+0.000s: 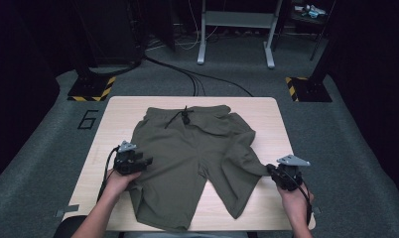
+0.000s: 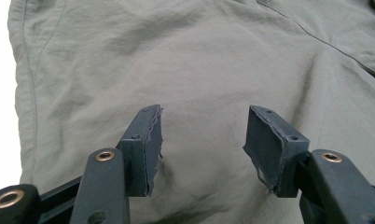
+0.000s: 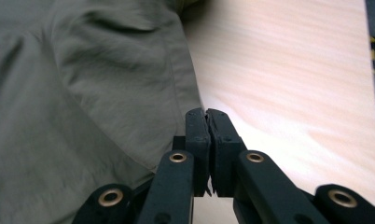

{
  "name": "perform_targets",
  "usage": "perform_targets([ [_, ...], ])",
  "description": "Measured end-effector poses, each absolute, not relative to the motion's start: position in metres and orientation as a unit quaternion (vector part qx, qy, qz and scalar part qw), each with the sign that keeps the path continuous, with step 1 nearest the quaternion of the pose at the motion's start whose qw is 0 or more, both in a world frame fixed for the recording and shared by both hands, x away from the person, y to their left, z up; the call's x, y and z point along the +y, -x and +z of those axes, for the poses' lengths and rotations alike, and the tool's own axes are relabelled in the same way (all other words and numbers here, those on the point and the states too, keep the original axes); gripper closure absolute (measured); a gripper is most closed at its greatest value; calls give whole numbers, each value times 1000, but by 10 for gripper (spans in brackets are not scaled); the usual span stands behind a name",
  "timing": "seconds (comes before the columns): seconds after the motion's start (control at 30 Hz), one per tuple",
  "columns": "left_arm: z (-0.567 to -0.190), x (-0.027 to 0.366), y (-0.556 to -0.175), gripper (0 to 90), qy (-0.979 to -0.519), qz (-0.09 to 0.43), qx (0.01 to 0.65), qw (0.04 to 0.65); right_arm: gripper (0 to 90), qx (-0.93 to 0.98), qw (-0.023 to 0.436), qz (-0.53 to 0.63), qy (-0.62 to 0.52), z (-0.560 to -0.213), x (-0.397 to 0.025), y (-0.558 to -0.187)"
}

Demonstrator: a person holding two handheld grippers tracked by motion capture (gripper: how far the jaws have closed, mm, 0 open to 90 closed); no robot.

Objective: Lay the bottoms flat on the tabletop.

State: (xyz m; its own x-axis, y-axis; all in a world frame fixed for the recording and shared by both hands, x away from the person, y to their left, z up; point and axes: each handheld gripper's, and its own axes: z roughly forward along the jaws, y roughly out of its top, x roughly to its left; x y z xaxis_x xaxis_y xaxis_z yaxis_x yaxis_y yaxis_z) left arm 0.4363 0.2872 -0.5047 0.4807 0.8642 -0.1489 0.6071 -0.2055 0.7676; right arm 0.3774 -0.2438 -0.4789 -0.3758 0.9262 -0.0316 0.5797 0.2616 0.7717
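A pale wooden table (image 1: 113, 111) stands on grey carpet in a dark room, and olive shorts (image 1: 187, 158) lie spread across it, waistband at the far edge, legs toward the person. The garment is not yet folded: the left leg lies fairly flat, while the right leg is twisted and drawn out sideways to a point. The right gripper (image 1: 275, 171) has its jaws pressed together at that edge of the right leg, apparently pinching the cloth. The left gripper (image 1: 145, 161) hovers over the left leg with jaws wide apart, holding nothing. Judging by this, smoothing or folding has barely begun, and nearly all the work remains.
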Motion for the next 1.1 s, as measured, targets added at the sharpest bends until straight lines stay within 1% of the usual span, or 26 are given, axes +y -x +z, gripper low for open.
perform_targets([
  [0.1, -505, 285, -438, 453, -761, 157, 482, 406, 870, 757, 254, 325, -506, -483, -255, -369],
  [0.43, -502, 281, -442, 454, -759, 157, 479, 412, 869, 752, 216, 305, -542, -500, -282, -329],
  [0.6, -499, 284, -444, 456, -750, 155, 485, 421, 868, 748, 212, 302, -552, -506, -292, -311],
  [0.67, -499, 284, -445, 457, -752, 155, 482, 422, 860, 750, 214, 298, -550, -509, -296, -310],
  [0.7, -499, 285, -445, 457, -753, 158, 480, 421, 836, 752, 217, 297, -547, -509, -297, -310],
  [0.73, -499, 284, -444, 457, -753, 154, 483, 420, 780, 747, 226, 296, -551, -509, -298, -311],
  [0.77, -500, 283, -444, 457, -753, 156, 483, 419, 779, 747, 236, 297, -546, -508, -299, -312],
  [0.83, -500, 283, -444, 457, -756, 153, 481, 417, 762, 735, 240, 331, -541, -502, -298, -315],
  [0.93, -501, 283, -444, 468, -753, 148, 488, 417, 738, 734, 248, 351, -526, -493, -289, -323],
  [1.0, -500, 283, -442, 475, -750, 147, 491, 418, 717, 736, 243, 368, -514, -489, -277, -334],
  [1.1, -498, 285, -439, 487, -758, 154, 483, 410, 705, 743, 242, 383, -493, -486, -261, -350],
])
